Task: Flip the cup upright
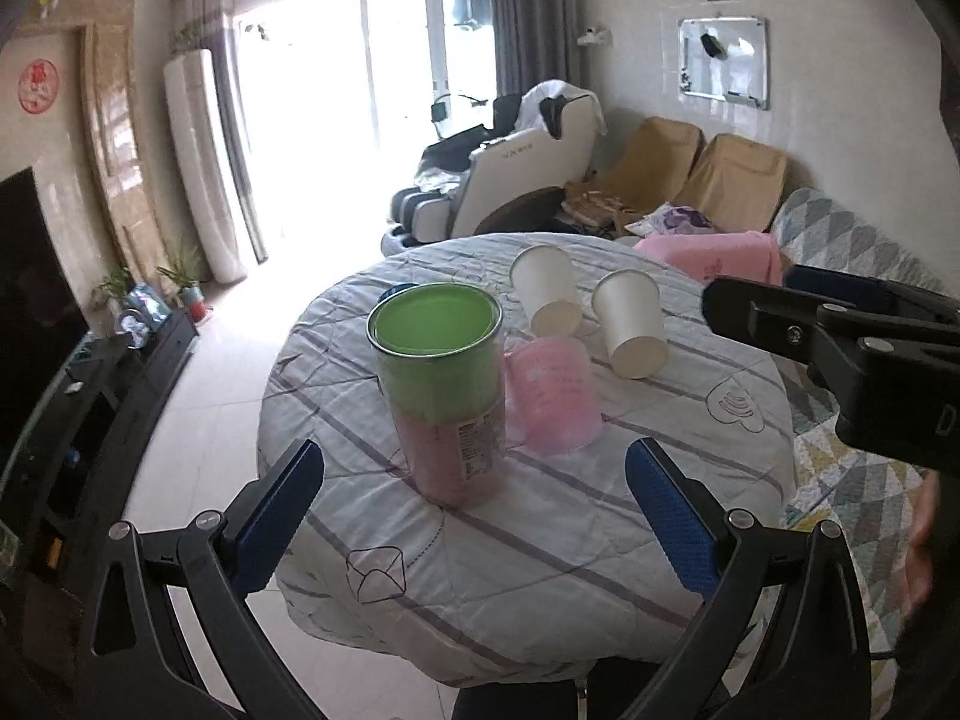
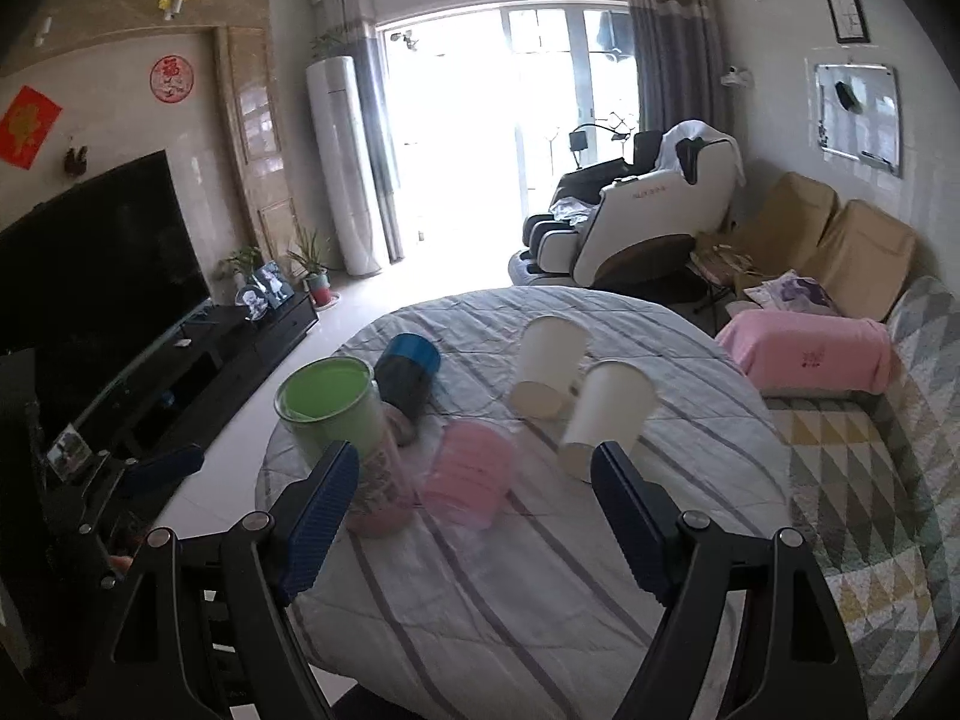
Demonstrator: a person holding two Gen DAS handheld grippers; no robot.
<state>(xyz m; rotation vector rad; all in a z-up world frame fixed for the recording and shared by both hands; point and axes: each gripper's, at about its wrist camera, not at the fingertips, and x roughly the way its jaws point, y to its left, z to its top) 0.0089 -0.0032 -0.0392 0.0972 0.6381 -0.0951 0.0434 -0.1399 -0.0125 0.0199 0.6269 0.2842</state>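
1. Left claw (image 1: 474, 510) nearest the lens: blue-padded fingers spread wide, released, holding nothing; it hangs over the near edge of the surface (image 1: 600, 540).
2. Right claw (image 2: 474, 522) likewise wide apart, empty, touching nothing.
3. Pink translucent cup (image 1: 552, 396) stands mouth-down mid-surface, just beside the tall green-lidded canister (image 1: 441, 390).
4. Two white paper cups (image 1: 630, 324) sit inverted and tilted behind it, near each other.
5. Blue cup (image 2: 408, 372) lies on its side behind the canister.
6. Surface round, under a striped grey cloth.
7. Room: sofa (image 2: 840, 240), massage chair (image 2: 648, 210), television (image 2: 90, 252), bright window.
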